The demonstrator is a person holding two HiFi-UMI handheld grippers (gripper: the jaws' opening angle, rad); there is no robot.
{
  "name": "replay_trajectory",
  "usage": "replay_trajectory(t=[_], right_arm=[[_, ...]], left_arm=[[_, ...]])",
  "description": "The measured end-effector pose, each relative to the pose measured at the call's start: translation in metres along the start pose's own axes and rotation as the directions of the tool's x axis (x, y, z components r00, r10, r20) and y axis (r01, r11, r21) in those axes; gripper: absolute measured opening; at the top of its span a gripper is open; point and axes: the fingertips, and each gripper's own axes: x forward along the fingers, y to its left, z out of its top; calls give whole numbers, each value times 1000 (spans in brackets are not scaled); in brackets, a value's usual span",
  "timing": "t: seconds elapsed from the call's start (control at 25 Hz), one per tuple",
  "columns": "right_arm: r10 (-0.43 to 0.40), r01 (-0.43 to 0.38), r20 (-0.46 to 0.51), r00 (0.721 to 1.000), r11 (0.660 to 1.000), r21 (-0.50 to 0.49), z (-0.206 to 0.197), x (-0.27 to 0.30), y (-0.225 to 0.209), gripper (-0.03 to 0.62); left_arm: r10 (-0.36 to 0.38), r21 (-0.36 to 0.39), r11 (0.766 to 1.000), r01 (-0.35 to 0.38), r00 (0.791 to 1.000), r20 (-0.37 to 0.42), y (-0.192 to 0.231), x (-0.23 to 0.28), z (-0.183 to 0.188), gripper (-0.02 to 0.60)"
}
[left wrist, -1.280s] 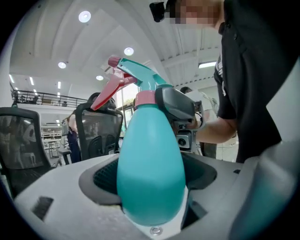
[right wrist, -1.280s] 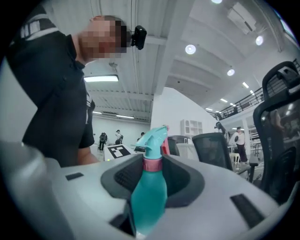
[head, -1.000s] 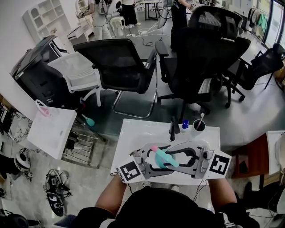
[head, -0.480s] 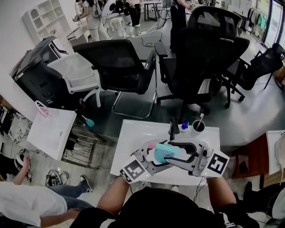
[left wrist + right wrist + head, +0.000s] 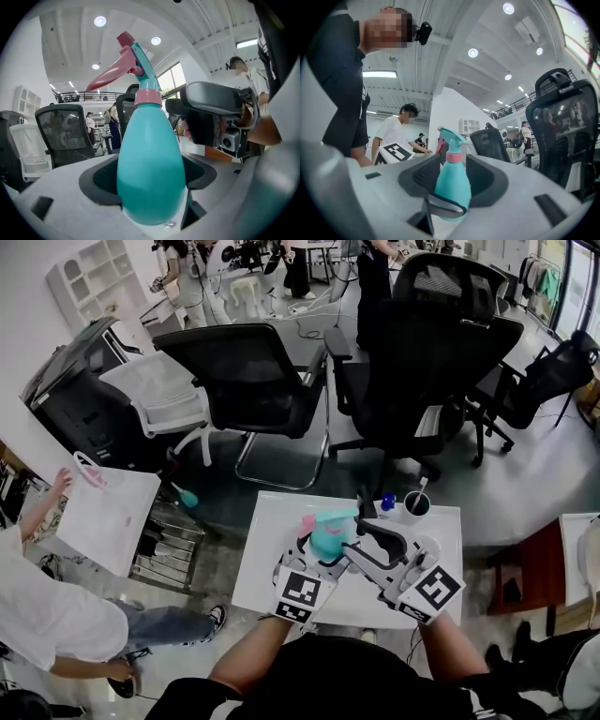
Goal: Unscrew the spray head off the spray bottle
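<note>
Left gripper view tells me most. My left gripper [image 5: 317, 557] is clamped on the teal belly of the spray bottle [image 5: 150, 173]. Its dark pads [image 5: 101, 180] press in on either side, so the bottle stands upright. I judge the low hold is deliberate: it leaves the pink collar [image 5: 148, 97] and the spray head [image 5: 136, 58] above it free for my other tool. In the head view the bottle is held up over the white table [image 5: 267, 531], between my two tools and near a cup [image 5: 418, 506] at the table's far edge.

My right gripper [image 5: 360, 546] has just been opening its jaws. Its own view shows them standing wide, with the bottle between them and a gap on each side, so nothing is gripped there. That tool looks along the level of the bottle's body rather than the head. I take this as the slack part of a turn: jaws off and ready to close higher up.

As far as I can see, the head is on the bottle and the collar sits flush on the neck, so the unscrewing is not finished. The next hold should land on the collar. The trigger [image 5: 110, 77] would only squeeze or slip under a twist. My left clamp has to stay firm, or the smooth, rounded body will spin with the head.
</note>
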Motion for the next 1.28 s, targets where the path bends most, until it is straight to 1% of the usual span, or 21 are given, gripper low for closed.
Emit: replay_trajectory(t=[0.12,0.28,0.32,0.4,0.48,0.56,0.64,0.84,0.92,1.0,1.08,1.2,1.28], right_arm=[[-15,15,-27,1000,1000,1,-5,7,2,175],[-64,65,-45,997,998,17,-8,14,-1,175],[-76,77,-47,996,997,18,-8,15,-2,171],[-97,98,-53,994,995,17,-9,16,-3,143],[-105,106,-54,993,994,19,-9,16,-3,140],[-99,99,-47,994,995,16,-7,16,-1,137],[-81,81,-45,996,997,6,-5,15,0,135],[-18,18,-56,998,1000,1,-4,11,2,133],[14,-14,-51,999,1000,1,-2,10,5,133],[55,-55,-42,998,998,-2,1,7,8,132],[104,-104,-37,994,995,-10,4,4,11,132],[181,-182,-37,983,983,-27,9,0,19,132],[228,-228,-40,973,974,-3,14,-3,27,132]], left_arm=[[18,11,1000,-17,1000,-11,-7,4,-2,391],[17,18,1000,-17,999,-36,-18,6,-11,391],[16,17,1000,-15,999,-41,-20,7,-13,391],[15,14,1000,-15,999,-38,-22,8,-13,391],[14,9,1000,-14,999,-36,-22,7,-13,391],[0,18,1000,1,1000,-24,-22,6,-8,391],[-30,24,999,31,999,-11,-25,6,-2,391],[-92,30,995,93,995,-31,-32,5,-3,391],[-129,23,991,129,991,-26,-36,3,-1,391],[-183,19,983,183,983,-8,-42,0,2,391],[-247,24,969,247,969,14,-49,-3,6,391],[-338,52,940,336,941,33,-58,-9,11,391],[-398,74,916,394,917,40,-65,-14,14,391]])
